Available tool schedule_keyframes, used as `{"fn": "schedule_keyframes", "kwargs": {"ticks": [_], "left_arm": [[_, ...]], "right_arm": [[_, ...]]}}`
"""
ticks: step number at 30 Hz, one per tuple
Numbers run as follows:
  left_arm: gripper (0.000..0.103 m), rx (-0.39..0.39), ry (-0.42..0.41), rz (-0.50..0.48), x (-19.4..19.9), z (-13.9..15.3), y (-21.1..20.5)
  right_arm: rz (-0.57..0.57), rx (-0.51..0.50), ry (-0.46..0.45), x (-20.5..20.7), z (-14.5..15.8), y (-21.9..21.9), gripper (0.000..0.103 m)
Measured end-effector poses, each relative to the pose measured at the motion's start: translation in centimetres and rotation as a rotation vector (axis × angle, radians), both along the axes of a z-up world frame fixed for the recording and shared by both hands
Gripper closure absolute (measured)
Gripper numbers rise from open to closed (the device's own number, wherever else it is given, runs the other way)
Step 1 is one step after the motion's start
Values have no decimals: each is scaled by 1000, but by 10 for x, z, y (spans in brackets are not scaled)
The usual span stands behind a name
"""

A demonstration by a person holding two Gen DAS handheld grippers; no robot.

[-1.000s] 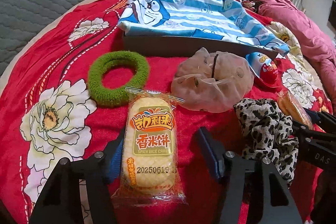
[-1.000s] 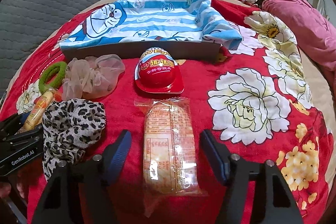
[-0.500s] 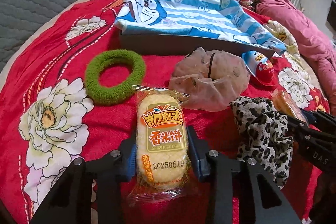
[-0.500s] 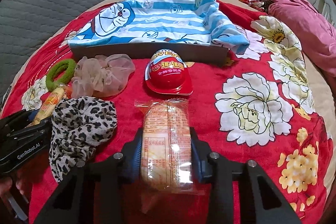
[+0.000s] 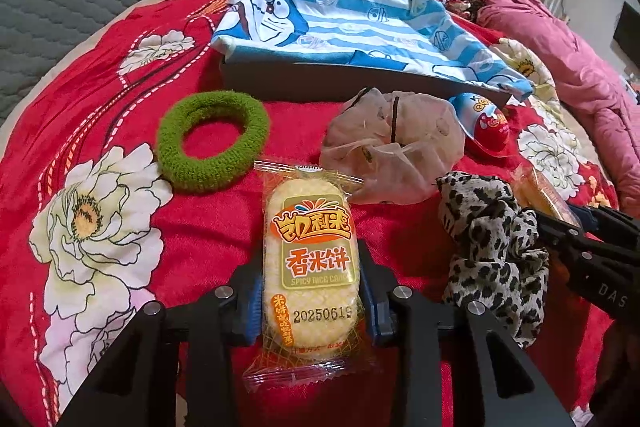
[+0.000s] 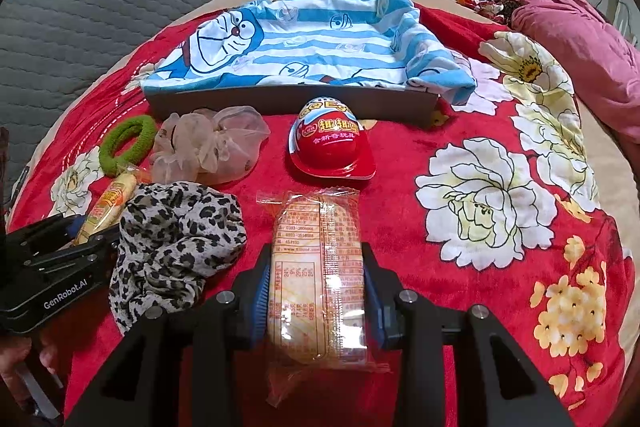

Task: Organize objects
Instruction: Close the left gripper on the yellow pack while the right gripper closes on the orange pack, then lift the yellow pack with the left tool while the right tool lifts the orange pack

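Nearest the left-hand camera, the left gripper (image 5: 310, 301) is pinching a yellow rice cake in a clear plastic wrapper, label side up (image 5: 310, 267); its blue pads are pressing both long sides, the jaws having just been closing on it. In the other view the right gripper (image 6: 318, 301) is squeezing a second clear-wrapped rice cake, printed back side up (image 6: 318, 279), in the same way. Both packets are lying on the red flower-print blanket (image 6: 420, 227), so the grasping step appears to be finishing and lifting has not begun.

Just beyond the grippers, a leopard-print fabric scrunchie (image 6: 172, 243) is sitting between the two packets. Further on, a fuzzy green hair ring (image 5: 212, 141), a sheer beige scrunchie (image 5: 394, 151) and a red egg-shaped toy in a plastic shell (image 6: 330, 143) are waiting in a loose row. Behind them a shallow grey box lined with a blue-and-white striped cartoon cloth (image 6: 292, 103) is standing open.

The next move probably calls for raising both packets clear of the blanket, carrying them over the scrunchies and the egg, and setting them down inside the box, assuming that is the collecting place.
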State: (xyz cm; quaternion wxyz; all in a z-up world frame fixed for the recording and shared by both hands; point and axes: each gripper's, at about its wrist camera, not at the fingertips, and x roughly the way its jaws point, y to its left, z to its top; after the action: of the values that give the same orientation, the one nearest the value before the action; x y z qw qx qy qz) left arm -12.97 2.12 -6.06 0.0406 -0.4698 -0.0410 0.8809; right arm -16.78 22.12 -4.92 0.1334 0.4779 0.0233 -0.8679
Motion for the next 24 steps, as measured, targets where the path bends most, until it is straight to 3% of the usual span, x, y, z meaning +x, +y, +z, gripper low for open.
{"fn": "schedule_keyframes", "kwargs": {"ticks": [24], "left_arm": [[64, 24, 99, -2, 37, 45, -2]], "right_arm": [[-7, -25, 93, 33, 46, 2, 63]]}}
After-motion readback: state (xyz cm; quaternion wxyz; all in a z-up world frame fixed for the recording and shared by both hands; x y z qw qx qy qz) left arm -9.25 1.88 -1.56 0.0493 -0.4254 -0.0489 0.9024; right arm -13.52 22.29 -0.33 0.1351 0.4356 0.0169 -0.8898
